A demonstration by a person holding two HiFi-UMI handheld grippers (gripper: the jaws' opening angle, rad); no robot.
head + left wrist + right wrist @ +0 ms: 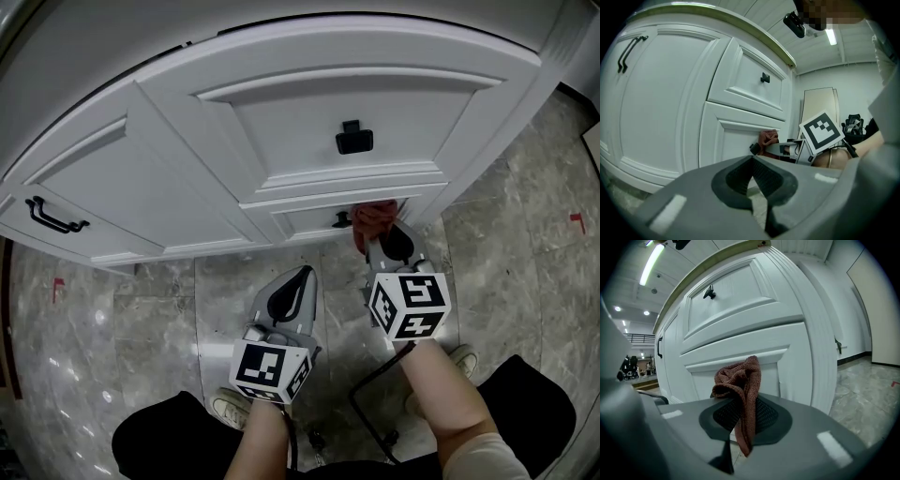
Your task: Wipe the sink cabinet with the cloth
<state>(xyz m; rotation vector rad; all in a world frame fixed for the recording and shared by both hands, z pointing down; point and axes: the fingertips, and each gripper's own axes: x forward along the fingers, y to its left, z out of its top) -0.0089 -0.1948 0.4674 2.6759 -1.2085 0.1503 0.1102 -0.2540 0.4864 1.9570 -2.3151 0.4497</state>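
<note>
Progress check on wiping the white panelled sink cabinet (pixel 309 122). Got the rust-red knitted cloth (pixel 740 378) clamped tight in the right gripper (pixel 740 404), bunched up above the jaws with a tail dangling below them. Sits just right of the small black handle of the bottom drawer (pixel 341 220), up against that drawer front or very nearly; can't swear to actual contact. Looks like working the lowest panel at the moment.

Nothing in the left gripper (pixel 302 281): jaws closed tip to tip, parked below and left of that handle, off the cabinet, over the grey marbled floor (pixel 141 309).

Hard to call how much is done. No streaks, wet patches or grime showing anywhere on the white paint, so no telling wiped from unwiped. Guessing mid-task at best.

Likely left to cover, going by where the cloth is now: the big upper drawer (pixel 356 103) with the square black knob (pixel 353 139) above that handle, plus the wide door (pixel 122 187) with the long black bar pull (pixel 52 217) far to its left. Probably the corner post right of the handle too.
</note>
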